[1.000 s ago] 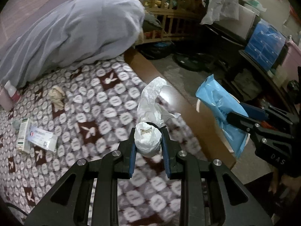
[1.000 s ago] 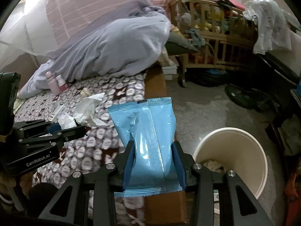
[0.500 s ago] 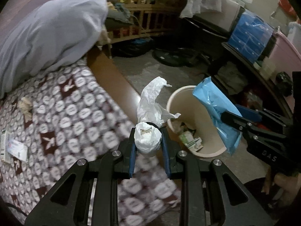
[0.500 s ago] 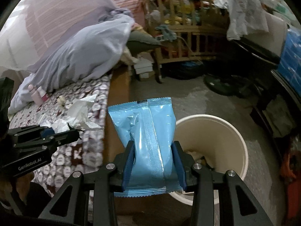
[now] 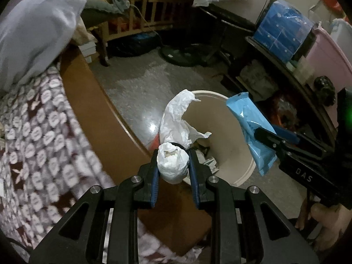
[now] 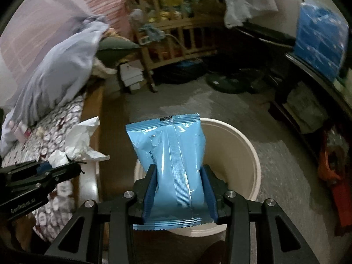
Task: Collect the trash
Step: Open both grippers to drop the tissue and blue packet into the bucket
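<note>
Both hand-held grippers swung over the bin [image 6: 250, 149] (blue packet [image 6: 173, 165] upright lengthwise).

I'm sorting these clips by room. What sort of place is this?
Most likely a cluttered bedroom at home. A bed with a patterned cover and a grey quilt runs along one side, a wooden crib stands at the back, and a bin sits on the floor beside the bed.

Room dim, bluish cast. Bright glare spot on the floor [image 5: 151, 127] near the bin. Bedspread [image 5: 39, 145] at left smeared by motion blur; far crib [image 6: 176, 33] soft in the right wrist view. Fisheye bending and black corners at all edges.
</note>
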`<state>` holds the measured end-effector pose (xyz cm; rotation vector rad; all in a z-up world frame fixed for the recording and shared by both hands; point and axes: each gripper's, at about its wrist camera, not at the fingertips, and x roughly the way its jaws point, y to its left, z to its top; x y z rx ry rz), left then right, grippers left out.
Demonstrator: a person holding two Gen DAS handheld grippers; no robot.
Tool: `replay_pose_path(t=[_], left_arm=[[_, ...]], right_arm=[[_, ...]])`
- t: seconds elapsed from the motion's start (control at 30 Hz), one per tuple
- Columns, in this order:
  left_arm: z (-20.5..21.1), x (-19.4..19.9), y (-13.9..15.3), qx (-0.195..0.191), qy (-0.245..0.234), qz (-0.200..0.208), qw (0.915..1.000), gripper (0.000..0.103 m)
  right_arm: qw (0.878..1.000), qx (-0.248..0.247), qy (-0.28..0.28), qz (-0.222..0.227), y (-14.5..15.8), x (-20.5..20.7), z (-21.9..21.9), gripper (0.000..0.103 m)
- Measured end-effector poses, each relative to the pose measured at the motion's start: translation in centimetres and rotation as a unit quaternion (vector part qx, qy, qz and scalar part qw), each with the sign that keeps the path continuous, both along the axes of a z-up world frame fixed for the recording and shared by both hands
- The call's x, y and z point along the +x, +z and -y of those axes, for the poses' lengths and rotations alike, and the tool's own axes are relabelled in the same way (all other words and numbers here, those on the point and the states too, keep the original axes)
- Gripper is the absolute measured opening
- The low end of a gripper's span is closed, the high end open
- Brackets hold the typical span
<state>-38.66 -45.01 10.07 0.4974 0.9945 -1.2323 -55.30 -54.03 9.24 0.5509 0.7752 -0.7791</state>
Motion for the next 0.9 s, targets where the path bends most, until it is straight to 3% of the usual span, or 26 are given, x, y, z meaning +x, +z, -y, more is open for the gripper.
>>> replay_pose_path(t=[0.43,0.53,0.6,0.67,0.9], left_arm=[[3.6,-1.5,-2.6,0.010,-0.022,0.002,0.9997,0.024],[4.1,-1.4,-2.9,0.006,-0.027,-0.006,0.9996,0.030],[4.3,-1.5,-3.0,0.001,-0.029,-0.016,0.9995,0.046],[4.4,-1.4,-3.2,-0.004,-0.026,-0.030,0.9992,0.053],[4.2,-1.2,-3.3,0.009,-0.017,-0.026,0.9995,0.054]], right_arm=[[0.999,0.022,-0.029,-0.013,-2.6,-1.1,2.0,0.039],[0.999,0.026,-0.037,-0.014,-2.9,-1.2,2.4,0.039],[0.998,0.024,-0.048,-0.015,-3.1,-1.3,2.5,0.049],[0.998,0.026,-0.054,-0.012,-3.1,-1.5,2.8,0.050],[0.998,0.029,-0.046,-0.023,-3.5,-1.0,2.6,0.056]])
